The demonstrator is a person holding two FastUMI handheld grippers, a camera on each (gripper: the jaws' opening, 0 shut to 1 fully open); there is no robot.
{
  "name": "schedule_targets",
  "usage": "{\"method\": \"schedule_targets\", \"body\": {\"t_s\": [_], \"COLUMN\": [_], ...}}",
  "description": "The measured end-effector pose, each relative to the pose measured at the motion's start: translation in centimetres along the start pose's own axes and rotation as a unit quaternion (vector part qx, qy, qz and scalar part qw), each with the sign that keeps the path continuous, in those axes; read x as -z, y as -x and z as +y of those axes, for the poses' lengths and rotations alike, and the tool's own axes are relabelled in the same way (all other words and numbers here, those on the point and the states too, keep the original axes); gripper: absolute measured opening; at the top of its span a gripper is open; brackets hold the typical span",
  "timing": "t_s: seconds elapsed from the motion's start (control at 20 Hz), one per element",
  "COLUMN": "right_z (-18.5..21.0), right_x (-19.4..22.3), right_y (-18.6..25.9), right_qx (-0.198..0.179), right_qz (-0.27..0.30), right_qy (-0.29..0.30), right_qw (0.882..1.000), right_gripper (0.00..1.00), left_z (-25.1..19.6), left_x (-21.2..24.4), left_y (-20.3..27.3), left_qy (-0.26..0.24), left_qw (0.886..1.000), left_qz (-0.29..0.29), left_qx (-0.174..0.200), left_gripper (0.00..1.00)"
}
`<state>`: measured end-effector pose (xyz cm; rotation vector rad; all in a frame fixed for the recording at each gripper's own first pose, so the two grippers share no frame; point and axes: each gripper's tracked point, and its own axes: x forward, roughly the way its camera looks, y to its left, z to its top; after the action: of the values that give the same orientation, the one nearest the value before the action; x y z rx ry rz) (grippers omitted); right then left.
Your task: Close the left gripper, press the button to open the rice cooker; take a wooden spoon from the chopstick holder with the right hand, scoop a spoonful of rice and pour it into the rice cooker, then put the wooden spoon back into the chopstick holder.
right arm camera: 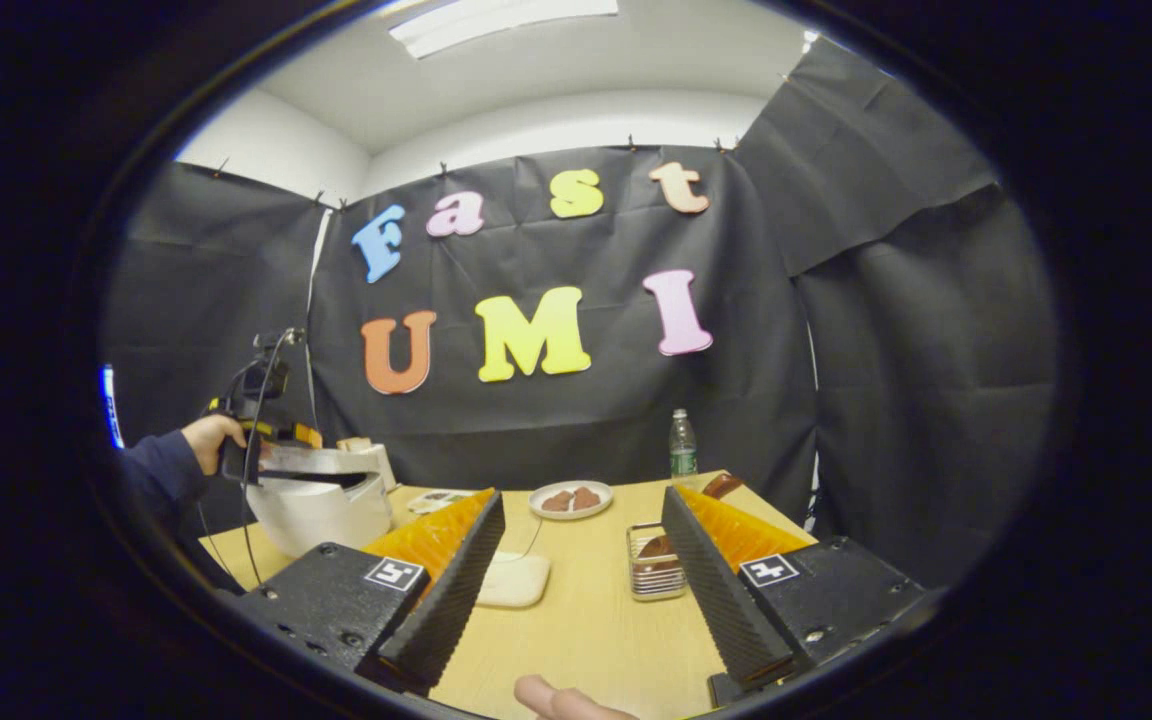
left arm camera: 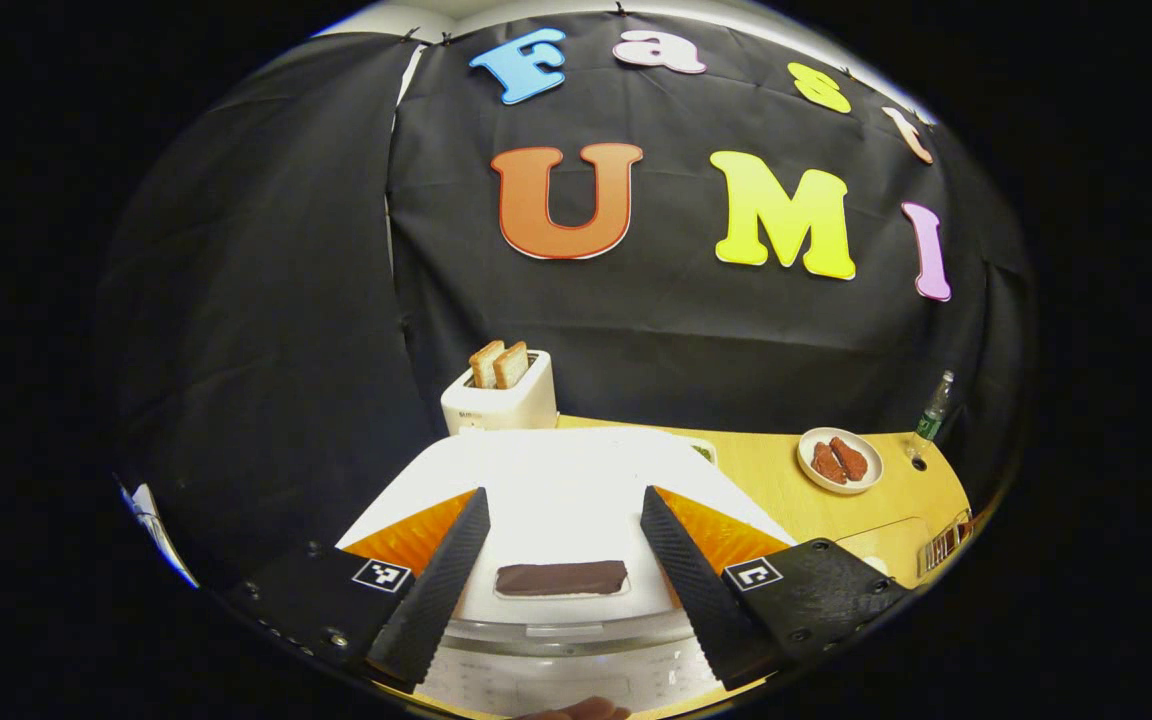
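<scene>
Hovering wide open, holding nothing: left claw [left arm camera: 564,545] above rice cooker [left arm camera: 561,500], right claw [right arm camera: 581,560] right of it.

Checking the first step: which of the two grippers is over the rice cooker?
The left gripper, open above the white rice cooker; the right gripper hangs over bare table.

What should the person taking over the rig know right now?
Left gripper: open, above the rice cooker, whose lid looks slightly ajar in the right gripper view.
Right gripper: open, holding nothing, over the table.
Chopstick holder stands on the table ahead of the right gripper; the wooden spoon seems to stick out of it.
Done: the lid may be released, but I can't confirm it.
Left: check the lid is open, take the spoon, scoop rice, pour into the cooker, return the spoon.
</scene>
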<state>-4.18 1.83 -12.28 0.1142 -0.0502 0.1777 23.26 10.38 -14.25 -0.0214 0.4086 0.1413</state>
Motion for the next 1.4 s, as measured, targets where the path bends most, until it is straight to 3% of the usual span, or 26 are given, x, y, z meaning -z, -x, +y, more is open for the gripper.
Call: {"method": "schedule_targets", "body": {"t_s": [0.2, 0.4, 0.45, 0.8, 1.4], "right_z": [0.6, 0.7, 0.7, 1.4, 2.0], "right_x": [-0.5, -0.5, -0.5, -1.2, -1.8], "right_y": [1.8, 3.2, 3.5, 4.5, 5.2], "right_qx": [-0.001, -0.002, -0.001, 0.002, -0.001], "right_qz": [-0.007, -0.015, -0.012, -0.018, -0.021], "right_qy": [0.012, 0.012, 0.014, 0.029, 0.048], "right_qw": [1.000, 1.000, 1.000, 0.999, 0.999], "right_gripper": [0.99, 0.96, 0.99, 0.96, 1.00], "left_z": [-0.4, -0.4, -0.6, -0.9, -0.4], "left_x": [3.1, 3.2, 3.3, 5.1, 4.2], "left_y": [0.9, 2.1, 2.3, 3.5, 2.3], "left_qy": [-0.001, 0.005, 0.002, -0.006, 0.011], "left_qw": [1.000, 1.000, 1.000, 0.999, 1.000], "left_qz": [0.027, 0.003, 0.002, 0.044, 0.013], "left_qx": [0.001, -0.003, -0.004, 0.013, -0.010], "left_gripper": [0.99, 0.99, 0.99, 0.99, 1.00]}}
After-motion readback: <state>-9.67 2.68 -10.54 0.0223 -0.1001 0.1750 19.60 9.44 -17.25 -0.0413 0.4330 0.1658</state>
